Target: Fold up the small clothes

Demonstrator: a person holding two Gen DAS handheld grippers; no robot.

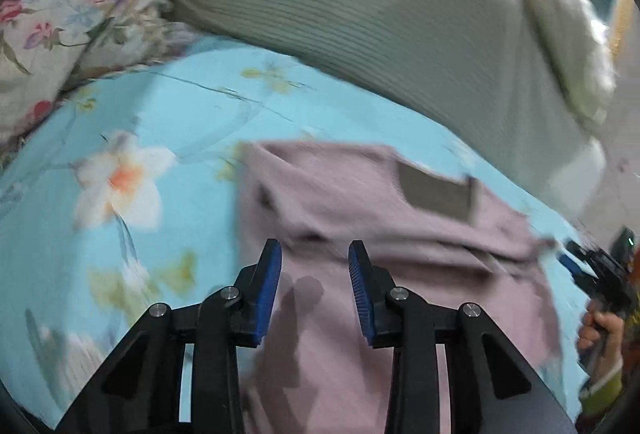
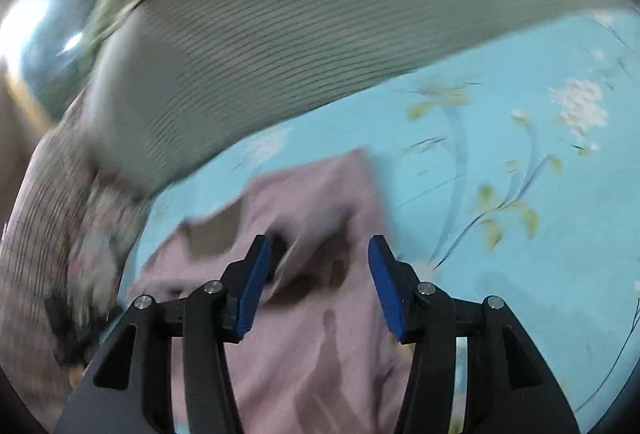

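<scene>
Left wrist view first, reading across: at the far left we see a floral pillow (image 1: 60,33) bunched against the edge of the light blue flowered bedsheet (image 1: 120,234); on that sheet, a white and orange printed flower sits left of the garment; our left gripper (image 1: 315,254) hangs over the near part of the mauve garment (image 1: 360,213), its blue pads apart with nothing between them; the garment lies rumpled on the sheet, a darker patch showing near its far edge; behind it runs a ribbed grey-green blanket (image 1: 380,13); at the far right our right gripper (image 1: 592,266) shows at the garment's right edge, too blurred there to read its jaws; right wrist view next: at the left the same ribbed blanket (image 2: 320,53) sweeps across the top; the garment (image 2: 320,334) lies low and centre on the bedsheet (image 2: 520,193); our right gripper (image 2: 318,250) is over it, pads spread and empty; both pictures are smeared by motion blur.
</scene>
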